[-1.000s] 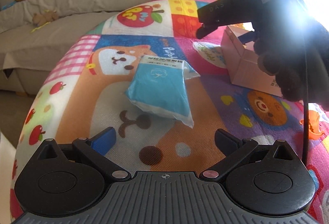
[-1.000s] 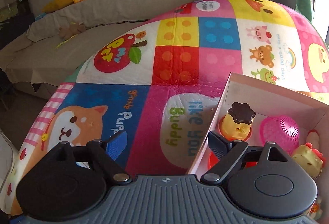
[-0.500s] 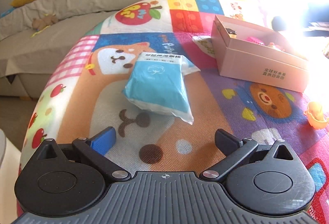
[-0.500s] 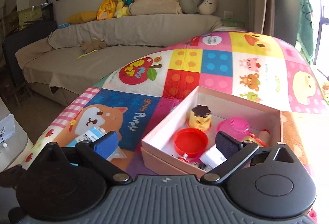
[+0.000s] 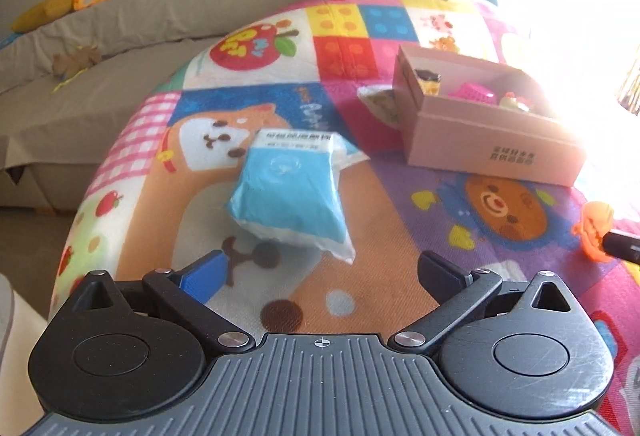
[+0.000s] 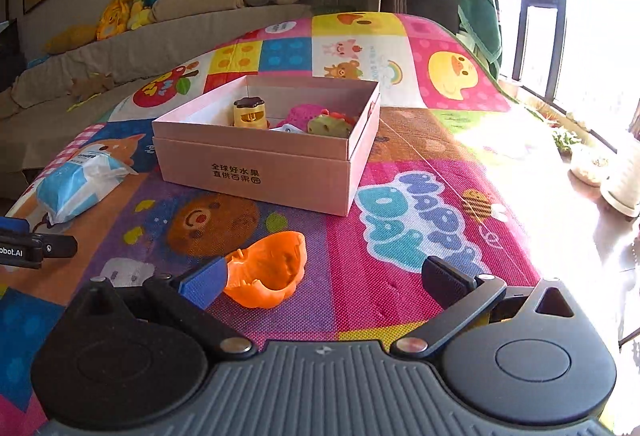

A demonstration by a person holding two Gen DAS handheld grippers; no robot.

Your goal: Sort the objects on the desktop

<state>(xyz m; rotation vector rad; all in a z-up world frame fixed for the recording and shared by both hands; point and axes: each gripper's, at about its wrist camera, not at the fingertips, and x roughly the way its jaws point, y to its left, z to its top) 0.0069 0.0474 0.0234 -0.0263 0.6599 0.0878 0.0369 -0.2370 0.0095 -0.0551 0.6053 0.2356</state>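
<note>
Tongs [image 5: 320,268] in the left hand stand wide open with nothing between the fingers, poised over the colourful cartoon mat [image 5: 360,171] that covers the surface. Just beyond their tips lies a blue tissue pack [image 5: 286,191], flat on the mat and untouched. Taking the pink cardboard box [image 6: 264,163] as the landmark, the pack sits to the box's left, near but apart from it, in both views.

The right tongs [image 6: 320,282] are likewise spread as wide as they go and hold nothing. An orange plastic toy [image 6: 266,274], hollow side up, rests on the mat in front of the box, on the side nearest the camera; its near edge is just beside the blue-padded left finger [image 6: 202,282], and I cannot tell whether they touch. From the left wrist view the same orange toy [image 5: 596,232] shows at the far right, in front of the box, with a dark tip of the other tool just beside it.

Inside the open box sit several small toys: a yellow one with a dark brown top [image 6: 250,111], a pink mesh piece [image 6: 300,113], and a greenish-yellow figure [image 6: 330,123]. Behind the box, past the mat's edge, runs a beige sofa [image 6: 168,35] with stuffed toys along its back.
</note>
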